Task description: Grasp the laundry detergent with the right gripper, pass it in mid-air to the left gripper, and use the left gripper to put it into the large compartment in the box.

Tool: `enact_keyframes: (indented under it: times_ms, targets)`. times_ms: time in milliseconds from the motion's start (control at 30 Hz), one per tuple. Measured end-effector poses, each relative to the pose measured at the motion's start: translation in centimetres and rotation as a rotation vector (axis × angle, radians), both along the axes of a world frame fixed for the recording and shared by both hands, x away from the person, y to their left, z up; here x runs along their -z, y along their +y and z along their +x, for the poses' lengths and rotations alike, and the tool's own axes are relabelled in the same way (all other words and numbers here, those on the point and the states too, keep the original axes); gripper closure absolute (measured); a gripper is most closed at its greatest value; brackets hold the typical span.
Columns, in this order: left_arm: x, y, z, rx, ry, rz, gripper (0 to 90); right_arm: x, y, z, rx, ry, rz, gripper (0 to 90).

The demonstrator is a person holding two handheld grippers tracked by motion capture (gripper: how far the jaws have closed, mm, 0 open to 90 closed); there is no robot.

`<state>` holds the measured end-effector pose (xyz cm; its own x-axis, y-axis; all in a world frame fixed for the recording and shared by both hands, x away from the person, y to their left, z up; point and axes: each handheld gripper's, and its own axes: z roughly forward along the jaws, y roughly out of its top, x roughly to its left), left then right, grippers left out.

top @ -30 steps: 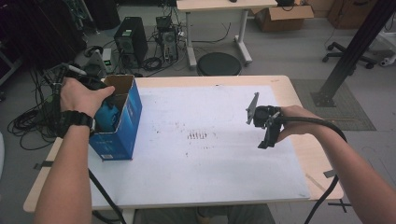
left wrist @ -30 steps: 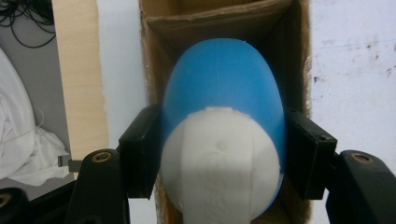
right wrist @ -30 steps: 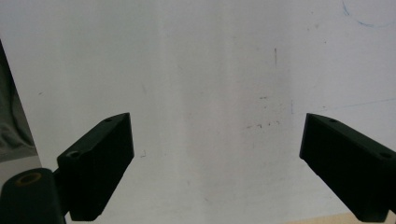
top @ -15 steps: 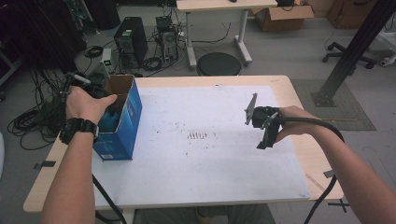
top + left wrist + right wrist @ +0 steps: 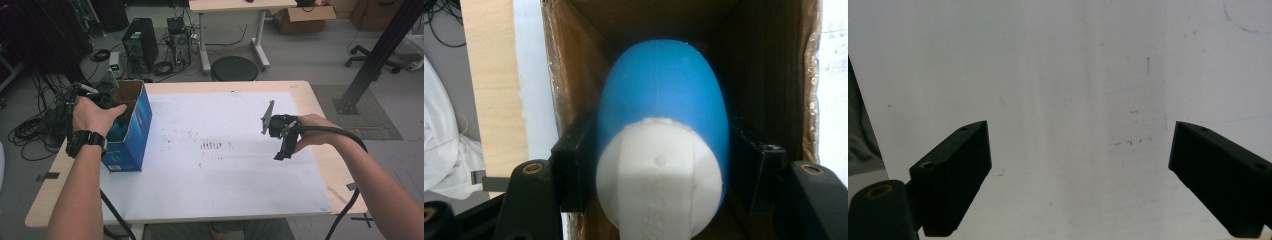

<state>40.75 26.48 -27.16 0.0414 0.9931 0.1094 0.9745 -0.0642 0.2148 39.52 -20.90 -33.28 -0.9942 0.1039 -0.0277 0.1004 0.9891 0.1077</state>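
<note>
An open cardboard box with blue printed sides (image 5: 135,135) stands on the left part of the table. My left gripper (image 5: 659,150) reaches into its open top. It is shut on a smooth egg-shaped object (image 5: 663,95), blue with a white end (image 5: 659,180). In the high view the left hand (image 5: 92,116) covers that gripper at the box mouth. My right gripper (image 5: 281,149) hovers over the right part of the white sheet (image 5: 220,175). Its jaws are wide open with nothing between them, and bare sheet (image 5: 1080,100) lies below.
The white sheet covers most of the wooden table (image 5: 320,102). A patch of small dark marks (image 5: 212,145) sits at its middle. Computer towers (image 5: 141,47), cables and a round stool (image 5: 234,68) stand on the floor beyond the far edge.
The left hand has shifted slightly toward the near side over the box mouth. The right hand and its gripper have barely moved.
</note>
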Motion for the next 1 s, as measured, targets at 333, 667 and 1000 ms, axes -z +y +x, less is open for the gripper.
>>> enact_keyframes:
  times_ms: [333,667,1000]
  targets:
    - [0.1,-0.2,0.0,0.004,0.003,-0.002,37.7,0.2,0.0,-0.2,0.0,0.002,0.003,9.8]
    - [0.2,-0.3,0.0,0.0,0.012,-0.014,36.4,0.2,-0.3,-0.4,0.008,0.004,0.002,9.9]
    - [-1.7,-0.7,-0.2,-0.003,-0.001,-0.008,28.9,0.1,-0.3,-0.5,0.0,0.005,0.006,9.8]
